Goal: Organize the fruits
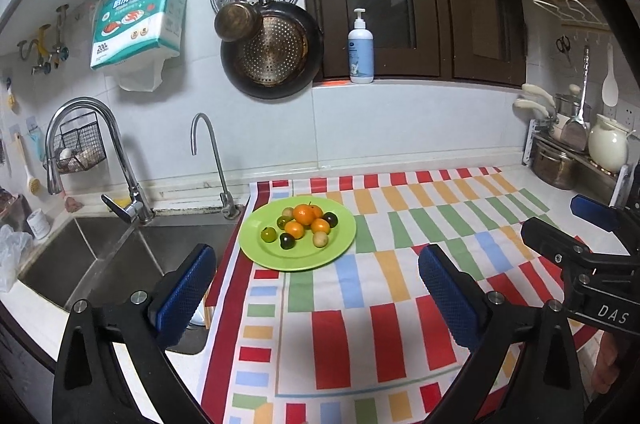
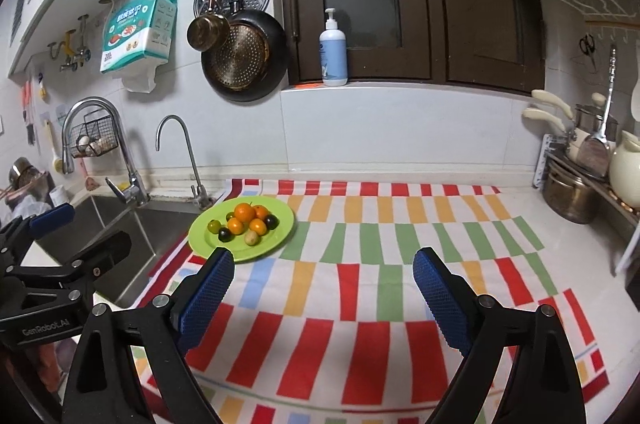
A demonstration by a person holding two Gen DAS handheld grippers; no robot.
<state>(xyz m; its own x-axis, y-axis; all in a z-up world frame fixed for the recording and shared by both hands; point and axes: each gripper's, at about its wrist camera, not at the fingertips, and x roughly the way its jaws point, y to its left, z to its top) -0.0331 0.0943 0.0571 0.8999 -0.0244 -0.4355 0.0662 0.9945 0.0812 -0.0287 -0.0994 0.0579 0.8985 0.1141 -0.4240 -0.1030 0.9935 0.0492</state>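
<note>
A green plate holds a pile of small fruits: orange ones, dark green ones and pale tan ones. It sits on a striped cloth next to the sink. The plate and fruits also show in the right wrist view. My left gripper is open and empty, well short of the plate. My right gripper is open and empty, to the right of the plate and nearer to me. The right gripper shows at the left view's right edge.
A steel sink with two taps lies left of the plate. Pans hang on the wall. A soap bottle stands on the sill. Pots and utensils on a rack fill the back right corner.
</note>
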